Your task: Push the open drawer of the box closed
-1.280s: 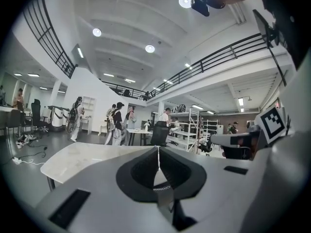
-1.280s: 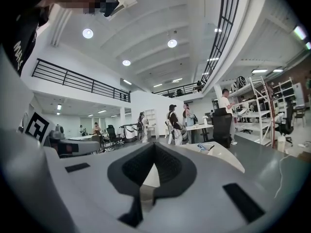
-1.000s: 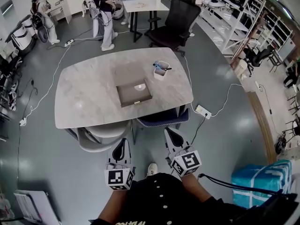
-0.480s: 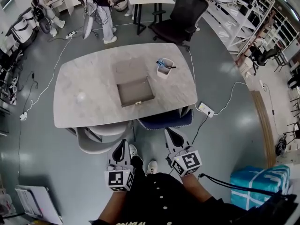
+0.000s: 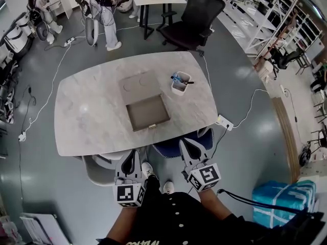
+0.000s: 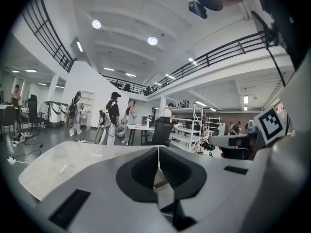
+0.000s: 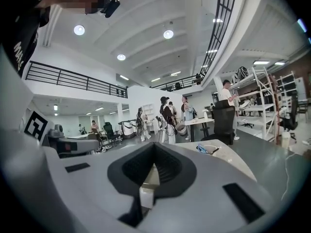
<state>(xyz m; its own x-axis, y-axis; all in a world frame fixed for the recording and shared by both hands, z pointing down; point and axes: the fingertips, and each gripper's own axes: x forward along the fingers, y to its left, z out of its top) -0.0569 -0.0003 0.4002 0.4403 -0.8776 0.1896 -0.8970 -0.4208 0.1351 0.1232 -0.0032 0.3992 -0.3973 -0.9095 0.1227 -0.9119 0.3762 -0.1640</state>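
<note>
Well beyond the fingers (image 5: 127,165) of left gripper (image 5: 133,155) and right gripper (image 5: 185,145), open drawer (image 5: 148,113).

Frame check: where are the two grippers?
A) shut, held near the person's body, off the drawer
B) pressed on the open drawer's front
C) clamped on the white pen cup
A: the left gripper and right gripper, jaws together, hang by the person's torso, apart from the open grey drawer.

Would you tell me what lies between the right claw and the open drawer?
In the head view, a blue chair and a bare strip of table separate the right claw from the open drawer.
</note>
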